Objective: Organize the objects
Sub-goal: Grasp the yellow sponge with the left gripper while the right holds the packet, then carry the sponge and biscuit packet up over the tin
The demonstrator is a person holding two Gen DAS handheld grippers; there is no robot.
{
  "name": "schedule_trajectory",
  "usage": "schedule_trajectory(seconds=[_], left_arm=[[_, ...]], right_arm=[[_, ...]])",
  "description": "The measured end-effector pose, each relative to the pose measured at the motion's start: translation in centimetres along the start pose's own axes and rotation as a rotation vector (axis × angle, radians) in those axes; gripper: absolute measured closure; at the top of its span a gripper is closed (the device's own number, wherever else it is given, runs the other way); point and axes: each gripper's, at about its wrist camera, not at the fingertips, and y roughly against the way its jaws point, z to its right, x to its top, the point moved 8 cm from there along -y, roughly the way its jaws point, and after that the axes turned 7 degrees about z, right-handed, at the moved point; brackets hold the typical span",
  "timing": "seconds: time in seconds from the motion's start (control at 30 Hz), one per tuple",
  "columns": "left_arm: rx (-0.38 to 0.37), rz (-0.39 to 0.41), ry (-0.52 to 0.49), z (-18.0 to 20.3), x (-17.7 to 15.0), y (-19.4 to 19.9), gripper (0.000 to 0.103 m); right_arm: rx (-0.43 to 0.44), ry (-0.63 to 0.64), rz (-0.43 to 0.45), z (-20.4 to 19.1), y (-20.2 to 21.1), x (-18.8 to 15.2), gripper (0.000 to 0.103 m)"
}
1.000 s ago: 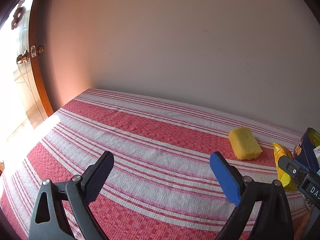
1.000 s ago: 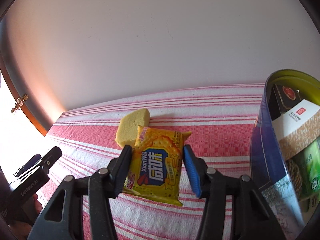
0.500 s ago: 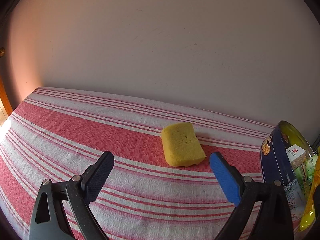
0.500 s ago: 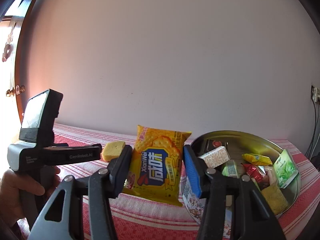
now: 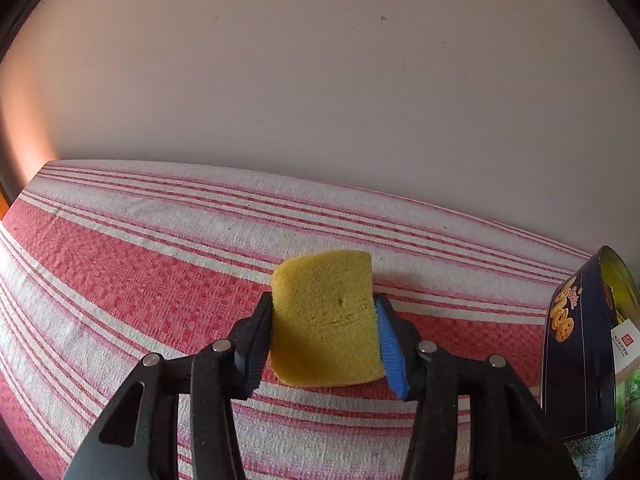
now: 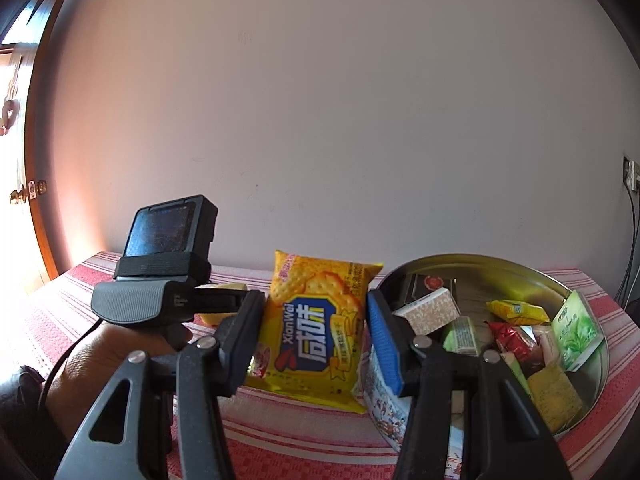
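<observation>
left gripper (image 5: 324, 336): jaws have just closed on the yellow sponge (image 5: 325, 316), which lies on the striped cloth (image 5: 140, 280) | right gripper (image 6: 314, 332): clamped on the cracker packet (image 6: 316, 332), beside the round tin (image 6: 576, 292) | meaning: 2 items gripped, sponge ready for lifting, both probably go into the tin.

Bright daylight from the left, sharp focus, fisheye-bowed, dark-vignetted edges.
</observation>
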Motion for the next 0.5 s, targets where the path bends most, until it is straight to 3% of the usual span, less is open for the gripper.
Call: schedule_trajectory(seconds=[0.1,0.33,0.5], left_arm=[[0.02,0.026,0.012,-0.7,-0.3,0.7,0.052],[0.14,0.227,-0.06,-1.9,-0.5,5.5,0.052],[0.18,0.287,-0.084,-2.6,-2.0,8.0,0.052]], right_arm=[[-0.019,0.024,0.023,-0.1,0.0,0.2,0.05],[-0.045,0.045,0.045,0.2,0.1,-0.2,0.05],[-0.056,0.026,0.085,1.0,0.8,0.0,0.05]])
